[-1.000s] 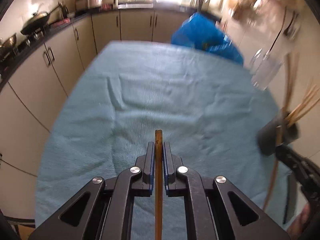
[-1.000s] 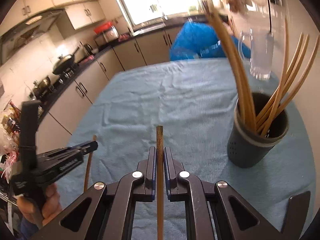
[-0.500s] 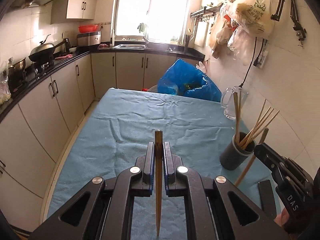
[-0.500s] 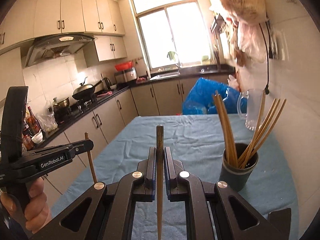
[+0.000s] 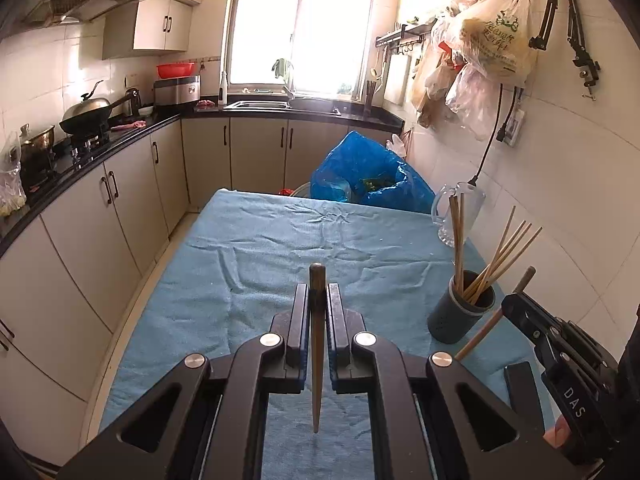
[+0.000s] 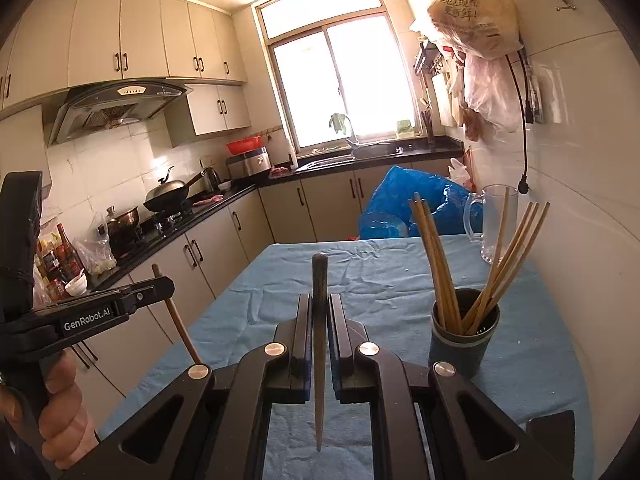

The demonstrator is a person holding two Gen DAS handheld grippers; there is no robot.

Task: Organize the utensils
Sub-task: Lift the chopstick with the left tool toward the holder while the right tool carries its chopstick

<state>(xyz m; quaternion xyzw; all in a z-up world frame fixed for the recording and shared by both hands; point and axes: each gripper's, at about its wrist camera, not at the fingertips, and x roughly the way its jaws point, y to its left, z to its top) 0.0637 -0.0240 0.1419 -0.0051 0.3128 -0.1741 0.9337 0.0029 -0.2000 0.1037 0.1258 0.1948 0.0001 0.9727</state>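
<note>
The left gripper (image 5: pixel 318 300) pinches a chopstick (image 5: pixel 317 352) above the blue cloth (image 5: pixel 260 264), holder (image 5: pixel 460 316) at right.

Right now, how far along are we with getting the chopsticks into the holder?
Mostly done: the dark holder on the blue cloth already has a bundle of chopsticks standing in it. In hand: the left gripper and the right gripper each have their jaws shut on one chopstick. Left: dropping those two in. No loose chopsticks show on the cloth.
</note>
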